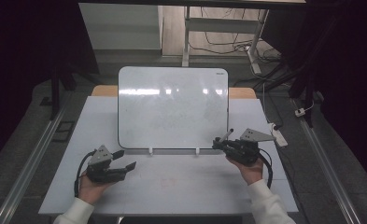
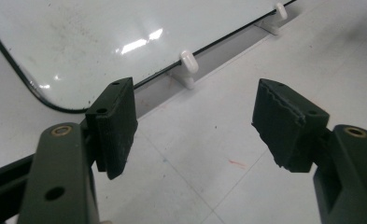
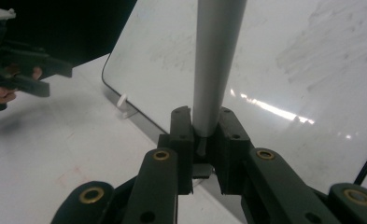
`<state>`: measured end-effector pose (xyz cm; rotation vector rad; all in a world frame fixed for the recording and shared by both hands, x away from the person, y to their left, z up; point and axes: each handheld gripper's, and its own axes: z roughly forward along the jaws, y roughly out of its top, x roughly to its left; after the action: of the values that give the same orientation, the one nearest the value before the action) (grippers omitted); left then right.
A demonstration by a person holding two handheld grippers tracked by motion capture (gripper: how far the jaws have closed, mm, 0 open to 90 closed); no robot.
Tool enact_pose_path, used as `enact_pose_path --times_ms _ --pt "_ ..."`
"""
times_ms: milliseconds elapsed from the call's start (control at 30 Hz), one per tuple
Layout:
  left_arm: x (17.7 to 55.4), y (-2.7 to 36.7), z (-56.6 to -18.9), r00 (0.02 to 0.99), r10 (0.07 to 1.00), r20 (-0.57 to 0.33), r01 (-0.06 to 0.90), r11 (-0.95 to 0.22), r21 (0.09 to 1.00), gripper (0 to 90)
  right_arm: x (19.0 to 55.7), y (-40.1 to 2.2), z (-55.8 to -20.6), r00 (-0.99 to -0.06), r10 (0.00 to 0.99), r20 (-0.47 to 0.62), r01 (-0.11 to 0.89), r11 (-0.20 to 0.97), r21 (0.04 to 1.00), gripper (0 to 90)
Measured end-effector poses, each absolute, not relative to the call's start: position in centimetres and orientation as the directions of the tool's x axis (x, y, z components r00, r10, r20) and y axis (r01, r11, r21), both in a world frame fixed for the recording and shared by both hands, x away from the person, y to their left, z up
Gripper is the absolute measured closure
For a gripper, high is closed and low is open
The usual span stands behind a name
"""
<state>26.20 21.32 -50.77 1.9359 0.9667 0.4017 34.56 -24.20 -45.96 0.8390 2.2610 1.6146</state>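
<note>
Marker [image 3: 216, 60] pinched upright in my right gripper [image 3: 204, 140] fingers, by whiteboard [image 1: 172, 107] lower right corner | my left gripper [image 2: 195, 126] fingers spread, empty, over desk [image 1: 172, 182]

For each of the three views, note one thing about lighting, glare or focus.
High view: dim, dark surroundings, glare band across the whiteboard. Left gripper view: bright glare patches on the board, open left tongs sharp. Right gripper view: the grey marker in the shut right tongs looks soft up close, glare streak on the board.
</note>
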Motion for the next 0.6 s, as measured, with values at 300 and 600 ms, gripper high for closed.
enact_pose_path --times_ms 300,600 --pt "26.5 20.1 -49.7 0.668 0.741 -0.071 0.434 -0.311 0.845 31.0 34.1 -23.2 -46.7 -0.840 0.531 0.116 0.317 0.304 0.898 78.8" --pt "27.3 18.9 -48.7 0.695 0.716 -0.064 0.408 -0.319 0.856 30.9 34.4 -22.6 -46.7 -0.855 0.502 0.130 0.329 0.330 0.885 78.8"
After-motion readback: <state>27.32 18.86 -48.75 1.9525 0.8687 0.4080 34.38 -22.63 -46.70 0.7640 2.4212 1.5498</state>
